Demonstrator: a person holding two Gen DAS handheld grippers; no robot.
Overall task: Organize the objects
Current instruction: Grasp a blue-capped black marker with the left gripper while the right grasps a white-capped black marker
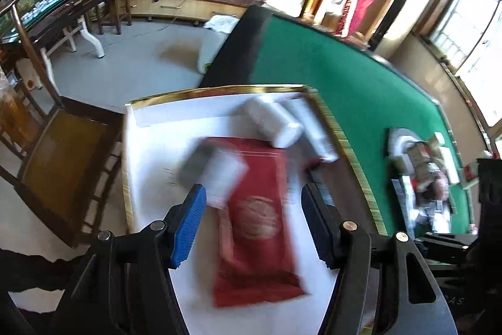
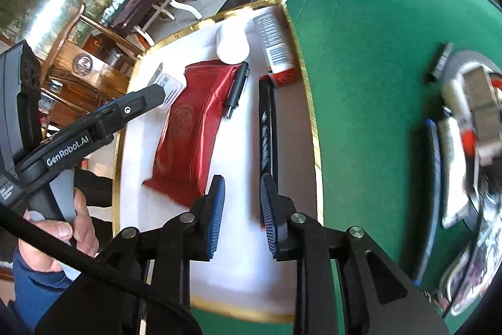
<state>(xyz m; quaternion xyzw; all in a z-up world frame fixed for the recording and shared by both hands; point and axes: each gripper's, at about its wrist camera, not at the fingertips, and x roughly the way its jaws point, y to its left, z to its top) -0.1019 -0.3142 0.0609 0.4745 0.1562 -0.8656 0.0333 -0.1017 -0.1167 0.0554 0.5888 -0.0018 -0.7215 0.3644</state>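
Observation:
A white tray with a gold rim lies on the green table. In it are a red packet, a white bottle, a white box with a barcode and a red end, a black pen, a slim black box and a small white box. My left gripper hangs open above the red packet and small box, holding nothing. My right gripper is narrowly open over bare tray, its right finger beside the black box's near end.
A blurred pile of mixed objects sits on the felt to the right of the tray. A wooden chair stands off the table's left edge. A person's hand grips the left gripper's handle.

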